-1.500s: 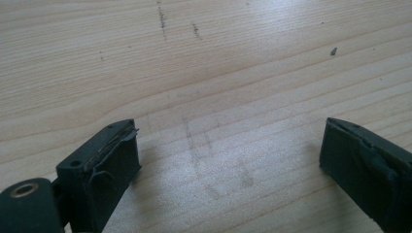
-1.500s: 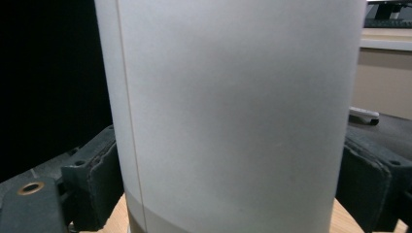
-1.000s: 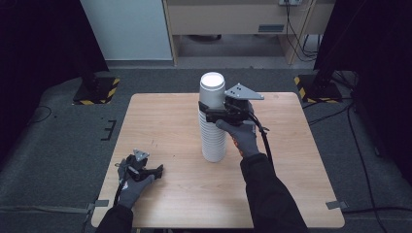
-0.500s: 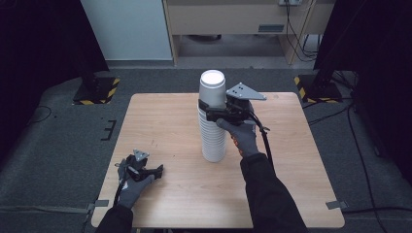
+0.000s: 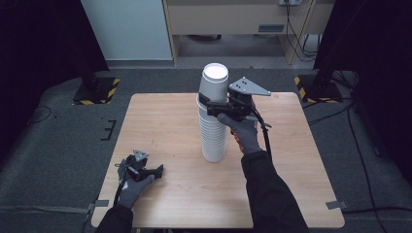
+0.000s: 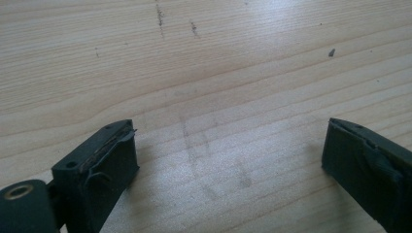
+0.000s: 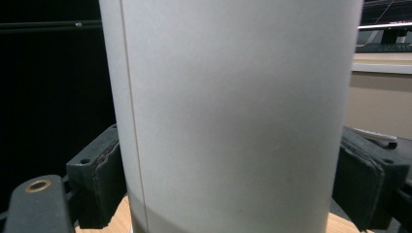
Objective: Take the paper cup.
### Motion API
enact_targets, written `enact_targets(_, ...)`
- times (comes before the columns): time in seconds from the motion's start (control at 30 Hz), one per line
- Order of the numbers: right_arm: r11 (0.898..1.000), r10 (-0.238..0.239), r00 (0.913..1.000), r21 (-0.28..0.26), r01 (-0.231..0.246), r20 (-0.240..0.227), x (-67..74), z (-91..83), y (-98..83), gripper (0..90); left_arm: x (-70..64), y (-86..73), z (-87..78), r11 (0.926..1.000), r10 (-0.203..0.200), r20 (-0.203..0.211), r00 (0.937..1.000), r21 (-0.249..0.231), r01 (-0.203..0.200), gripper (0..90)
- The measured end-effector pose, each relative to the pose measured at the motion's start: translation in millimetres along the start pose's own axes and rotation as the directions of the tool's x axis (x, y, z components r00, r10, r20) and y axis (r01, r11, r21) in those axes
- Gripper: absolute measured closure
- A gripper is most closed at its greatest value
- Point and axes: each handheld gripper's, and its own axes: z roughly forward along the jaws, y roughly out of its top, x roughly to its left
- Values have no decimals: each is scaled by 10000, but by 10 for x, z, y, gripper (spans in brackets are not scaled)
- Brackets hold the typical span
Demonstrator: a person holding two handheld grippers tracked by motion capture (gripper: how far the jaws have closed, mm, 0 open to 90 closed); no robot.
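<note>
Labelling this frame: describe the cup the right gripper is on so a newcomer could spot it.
Start at the light wooden table; near its middle stands a tall stack of white paper cups. The cup in question is the top cup, upside down, with the right gripper closed around its lower wall. It alone juts above the ribbed rims of the stack.

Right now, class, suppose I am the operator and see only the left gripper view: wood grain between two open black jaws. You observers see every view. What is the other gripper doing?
Observer: The right gripper has its jaws around the top cup of a tall stack of white paper cups.
Operator: Is that stack close to my gripper?
Observer: No. The left gripper lies near the table's near left corner; the stack stands apart, mid-table.
Operator: Do the right jaws touch the cup?
Observer: The right gripper view shows both pads against its sides.
</note>
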Motion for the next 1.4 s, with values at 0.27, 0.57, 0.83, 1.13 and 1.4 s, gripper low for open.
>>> enact_targets(0.27, 9999, 64, 10000, -121, -65, -40, -4, -7, 91, 135, -5, -4, 6, 10000, -62, 25, 10000, -53, 62, 39)
enact_targets(0.57, 9993, 201, 9998, -305, -202, -37, 0, -20, 200, 134, -6, -6, 5, 10000, -78, 24, 10000, -55, 78, 37)
enact_targets(0.83, 9974, 265, 9996, -668, -263, 21, 12, -81, 313, 134, -4, -5, 7, 10000, -59, 40, 10000, -58, 59, 36)
enact_targets(1.13, 9922, 495, 9987, -1140, -500, -76, 8, -172, 440, 134, -5, -5, 8, 10000, -65, 47, 10000, -64, 65, 35)
enact_targets(1.4, 9897, 585, 9983, -1309, -578, 13, -30, -312, 525, 134, -4, -5, 7, 10000, -64, 52, 10000, -59, 64, 34)
